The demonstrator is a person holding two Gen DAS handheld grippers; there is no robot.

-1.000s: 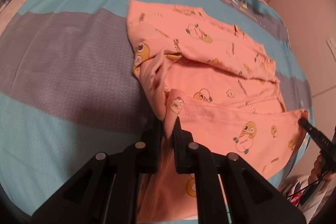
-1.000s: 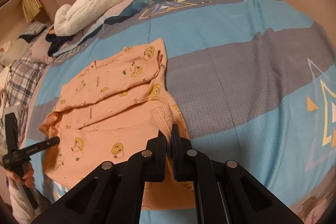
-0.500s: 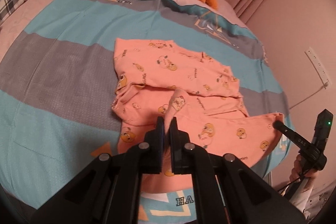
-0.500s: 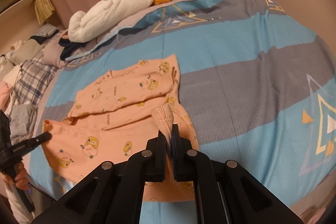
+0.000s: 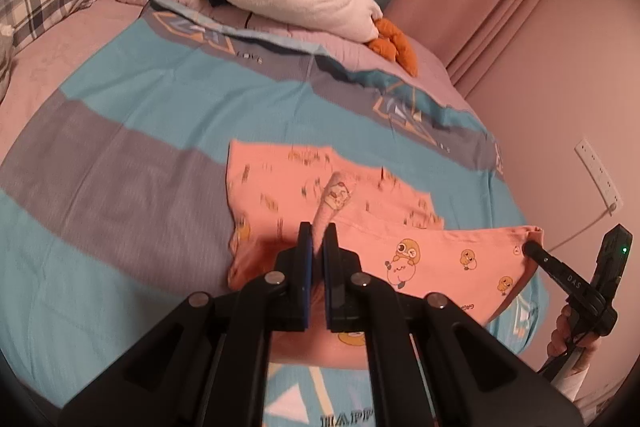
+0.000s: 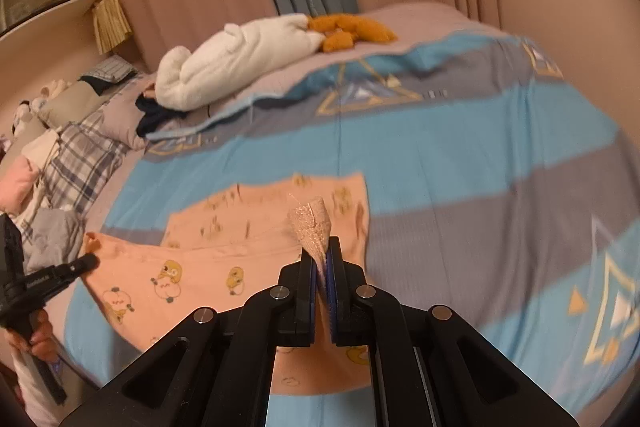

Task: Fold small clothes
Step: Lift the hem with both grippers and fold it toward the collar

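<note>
Here the left gripper (image 5: pixel 317 231) and the right gripper (image 6: pixel 320 254) are each clamped on a corner of the peach cartoon-print garment (image 5: pixel 448 259), holding its near edge stretched between them above the striped blue and grey bedspread (image 5: pixel 132 131), while its far part lies flat on it.

Peach garment (image 5: pixel 440 259), yellow cartoon print; blue-grey striped bedspread (image 5: pixel 140 131).
</note>
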